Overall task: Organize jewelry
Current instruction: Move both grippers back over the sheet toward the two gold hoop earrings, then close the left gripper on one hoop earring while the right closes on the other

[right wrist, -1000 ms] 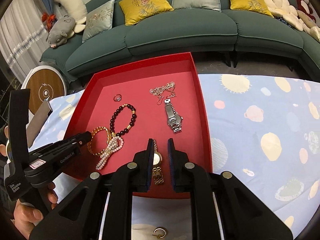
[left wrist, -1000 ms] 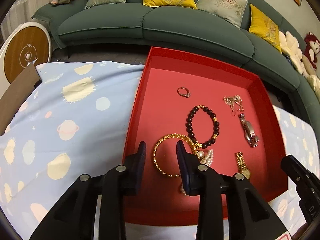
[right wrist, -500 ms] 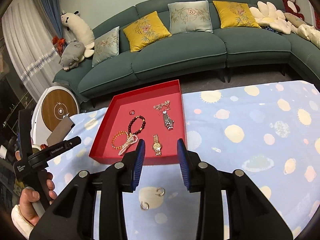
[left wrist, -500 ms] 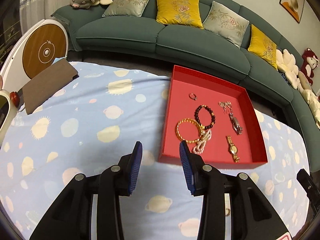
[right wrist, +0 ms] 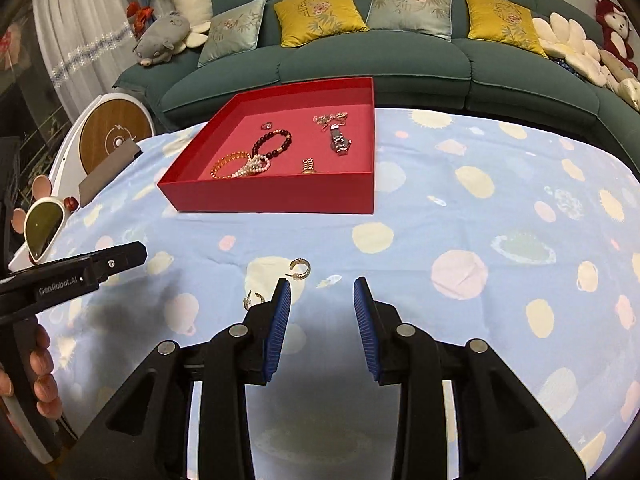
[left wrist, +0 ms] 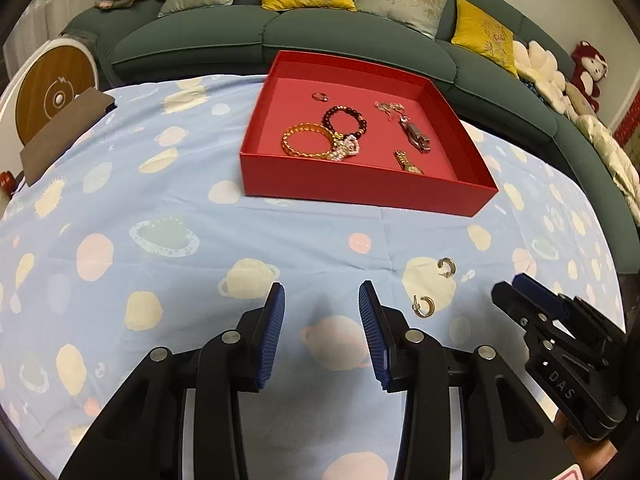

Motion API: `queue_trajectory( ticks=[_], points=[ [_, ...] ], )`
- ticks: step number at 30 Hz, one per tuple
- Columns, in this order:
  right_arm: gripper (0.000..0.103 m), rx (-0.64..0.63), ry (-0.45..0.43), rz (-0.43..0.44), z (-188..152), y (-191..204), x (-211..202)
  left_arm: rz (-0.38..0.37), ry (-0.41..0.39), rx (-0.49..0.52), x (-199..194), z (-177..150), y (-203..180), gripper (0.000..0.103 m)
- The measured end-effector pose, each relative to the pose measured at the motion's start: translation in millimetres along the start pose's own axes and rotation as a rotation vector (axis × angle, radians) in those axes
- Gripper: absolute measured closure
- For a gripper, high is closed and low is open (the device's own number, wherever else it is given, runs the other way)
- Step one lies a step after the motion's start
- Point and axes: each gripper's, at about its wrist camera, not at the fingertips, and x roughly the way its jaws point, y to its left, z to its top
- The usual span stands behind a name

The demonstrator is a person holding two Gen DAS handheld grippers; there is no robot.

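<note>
Left gripper [left wrist: 322,300] released, jaws wide apart, nothing between them, hovering above the planet-print blue cloth [left wrist: 168,216] on the worktop. Right gripper [right wrist: 322,294] likewise released and empty, above same cloth. Red tray [left wrist: 360,188] further back near the green sofa [left wrist: 360,36], holding gold bangle [left wrist: 308,146], dark bead bracelet [left wrist: 345,120], pearl strand [left wrist: 345,149] overlapping both, small ring [left wrist: 321,97], silver watch [left wrist: 416,136], gold watch [left wrist: 408,162], tangled chain [left wrist: 390,107]. Two gold hoop earrings outside the tray on the cloth: near hoop [right wrist: 253,299] just beside right gripper's left finger, far hoop [right wrist: 300,269] slightly beyond it. Same pair right of left gripper in left wrist view.
</note>
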Motion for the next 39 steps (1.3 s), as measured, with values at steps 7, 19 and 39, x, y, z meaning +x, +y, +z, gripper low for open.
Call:
queue_trajectory(
  ticks=[7, 19, 39],
  points=[
    [0.070, -0.096, 0.032, -0.004, -3, 23, 38, 0.020, 0.031, 0.079, 17, -10, -13, 0.064],
    [0.083, -0.145, 0.059, -0.038, -1, 28, 67, -0.002, 0.057, 0.068, 24, -12, -6, 0.063],
    [0.084, 0.030, 0.021, -0.032, 5, -27, 0, -0.041, 0.045, 0.151, 54, -15, -66, 0.063]
  ],
)
